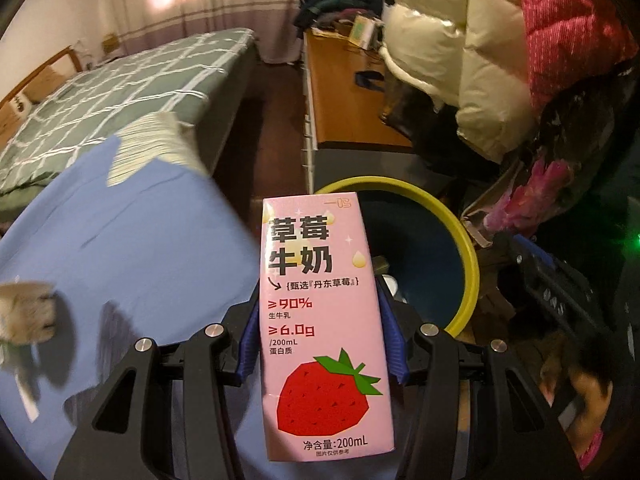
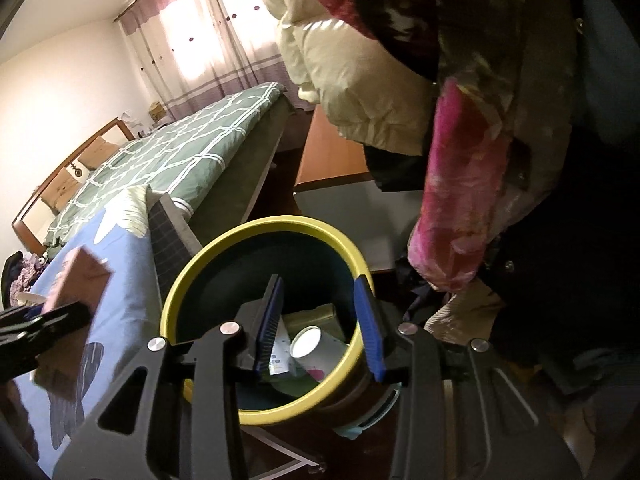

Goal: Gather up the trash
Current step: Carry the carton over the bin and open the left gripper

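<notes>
My left gripper [image 1: 320,304] is shut on a pink strawberry milk carton [image 1: 320,320] and holds it upright over the edge of the blue cloth, just short of the yellow-rimmed bin [image 1: 464,256]. In the right wrist view the carton [image 2: 76,284] and left gripper [image 2: 44,316] show blurred at the left. My right gripper [image 2: 320,320] is open and empty, directly above the bin [image 2: 264,236]. Inside the bin lie a white paper cup [image 2: 316,348], a box and other wrappers.
A blue cloth [image 1: 132,264] covers the table on the left, with a crumpled tissue [image 1: 28,316] on it. A green-checked bed [image 1: 132,92] lies behind, and a wooden desk [image 1: 348,104]. Hanging jackets [image 1: 480,60] crowd the right side near the bin.
</notes>
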`<state>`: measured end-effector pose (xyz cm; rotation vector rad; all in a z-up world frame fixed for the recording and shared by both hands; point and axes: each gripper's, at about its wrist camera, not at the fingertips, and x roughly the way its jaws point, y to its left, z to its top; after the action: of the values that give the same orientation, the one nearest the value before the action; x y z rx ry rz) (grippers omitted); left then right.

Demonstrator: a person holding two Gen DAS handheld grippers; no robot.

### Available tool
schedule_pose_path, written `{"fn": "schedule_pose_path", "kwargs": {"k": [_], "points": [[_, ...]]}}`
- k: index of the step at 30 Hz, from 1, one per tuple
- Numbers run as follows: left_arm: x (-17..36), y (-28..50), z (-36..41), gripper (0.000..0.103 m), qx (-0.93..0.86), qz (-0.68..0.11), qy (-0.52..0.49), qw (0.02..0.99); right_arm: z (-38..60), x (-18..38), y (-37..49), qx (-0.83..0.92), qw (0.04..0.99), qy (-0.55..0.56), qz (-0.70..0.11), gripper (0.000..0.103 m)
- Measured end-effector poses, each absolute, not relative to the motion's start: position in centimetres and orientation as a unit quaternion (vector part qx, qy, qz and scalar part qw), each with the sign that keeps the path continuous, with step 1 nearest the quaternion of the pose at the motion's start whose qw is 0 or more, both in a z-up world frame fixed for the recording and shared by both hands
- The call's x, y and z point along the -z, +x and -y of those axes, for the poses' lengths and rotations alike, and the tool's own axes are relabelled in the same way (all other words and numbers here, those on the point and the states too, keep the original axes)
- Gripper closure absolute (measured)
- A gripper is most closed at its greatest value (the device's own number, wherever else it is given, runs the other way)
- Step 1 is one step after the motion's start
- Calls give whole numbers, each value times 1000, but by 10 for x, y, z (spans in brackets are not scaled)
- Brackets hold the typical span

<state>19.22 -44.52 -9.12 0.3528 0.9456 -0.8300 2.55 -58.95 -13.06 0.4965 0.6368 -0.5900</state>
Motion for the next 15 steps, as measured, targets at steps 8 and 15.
{"fn": "schedule_pose_path", "kwargs": {"k": [8,15], "points": [[116,196,496,52,405,-449,180,776,598,134,22,288,874,241,-309,62],[104,200,487,24,395,-427,161,797,598,133,23,291,873,238,-310,61]]}}
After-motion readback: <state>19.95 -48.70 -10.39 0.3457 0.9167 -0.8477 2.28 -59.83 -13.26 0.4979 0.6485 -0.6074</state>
